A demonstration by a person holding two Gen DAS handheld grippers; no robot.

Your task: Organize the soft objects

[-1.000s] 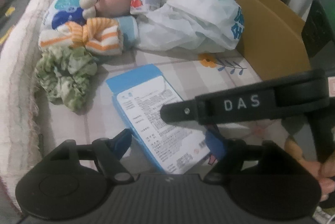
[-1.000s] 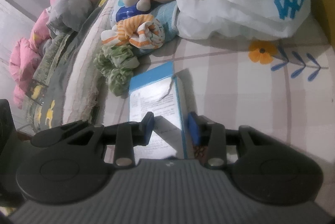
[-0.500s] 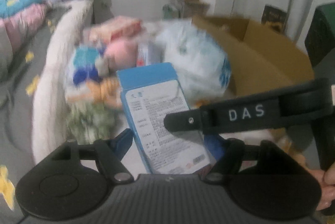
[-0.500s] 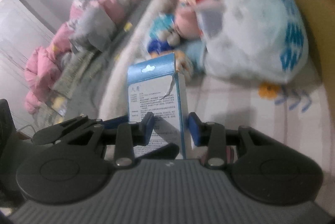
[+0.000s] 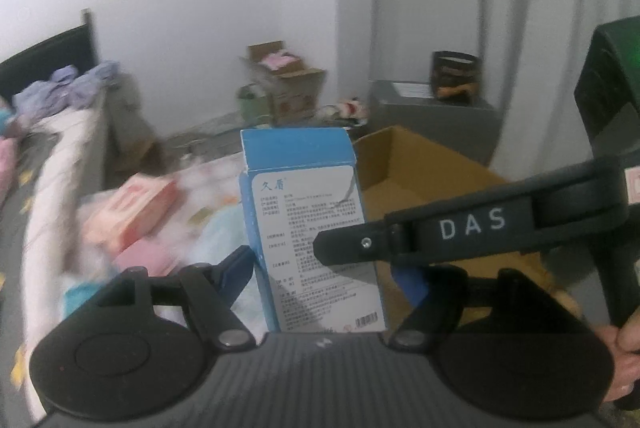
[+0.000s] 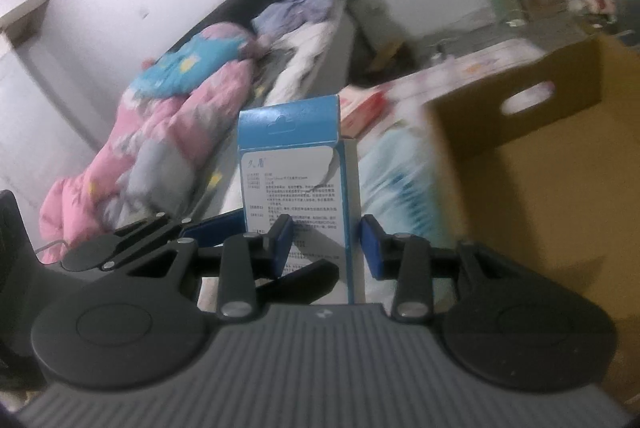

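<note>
**Blue box held aloft beside the cardboard carton**

The blue box (image 5: 308,228) stands upright in the air, above the bed, its printed white label facing both cameras. It sits between the fingers of both tools at once. The right gripper (image 6: 326,248) appears to carry it: its blue pads (image 6: 282,246) press close on the box's lower sides, though the right-hand pad shows a thin gap, so the clamp looks light. The left gripper (image 5: 320,276) brackets the same box with its jaws spread wider; whether its pads actually touch the cardboard I cannot tell.

To do this step well, I judge the box should travel upright and level toward the open cardboard carton (image 6: 540,163), which lies just to the right. A thin paper box crushes easily, so squeeze only enough to stop slipping. Clear the carton's near wall before lowering, and release only once the base rests inside. If the left tool is only steadying, it should withdraw first so the two do not pull against each other.

Both tools point forward and roughly level, raised off the bedding, the right one crossing in front of the left camera. The soft pile (image 5: 132,224) beneath is blurred.
</note>
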